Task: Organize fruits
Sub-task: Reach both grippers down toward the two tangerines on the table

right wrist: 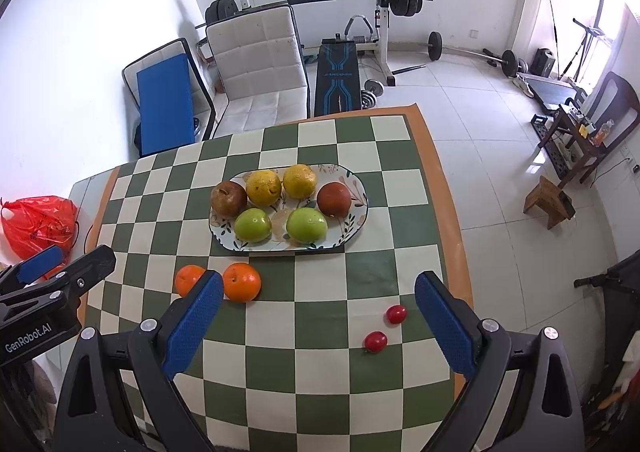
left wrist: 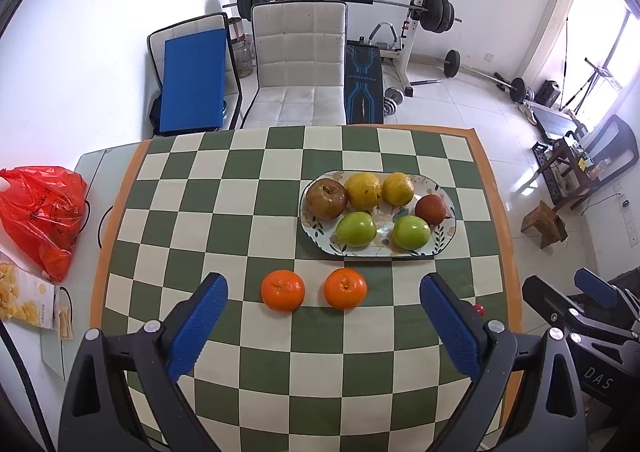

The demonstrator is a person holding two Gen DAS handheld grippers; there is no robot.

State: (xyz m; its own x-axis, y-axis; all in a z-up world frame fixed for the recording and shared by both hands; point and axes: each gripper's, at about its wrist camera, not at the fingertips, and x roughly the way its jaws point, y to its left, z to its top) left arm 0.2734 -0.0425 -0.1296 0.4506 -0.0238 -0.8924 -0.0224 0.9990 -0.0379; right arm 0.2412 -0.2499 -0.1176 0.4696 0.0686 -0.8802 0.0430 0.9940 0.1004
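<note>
An oval patterned plate (left wrist: 444,240) (right wrist: 352,228) on the checkered cloth holds two green apples (left wrist: 356,228) (right wrist: 253,225), two yellow citrus (left wrist: 363,190) (right wrist: 263,187) and two brown-red fruits (left wrist: 326,199) (right wrist: 334,199). Two oranges (left wrist: 283,290) (right wrist: 241,281) lie on the cloth in front of the plate. Two small red tomatoes (right wrist: 375,341) lie at the front right. My left gripper (left wrist: 324,292) is open and empty, above the cloth just behind the oranges. My right gripper (right wrist: 318,292) is open and empty, with the tomatoes between its fingers.
A red plastic bag (left wrist: 42,212) (right wrist: 38,226) and a snack box (left wrist: 24,298) lie on the table's left. A white chair (left wrist: 300,64) stands behind the table, with gym equipment (left wrist: 428,12) beyond. The table's right edge (right wrist: 452,212) drops to tiled floor.
</note>
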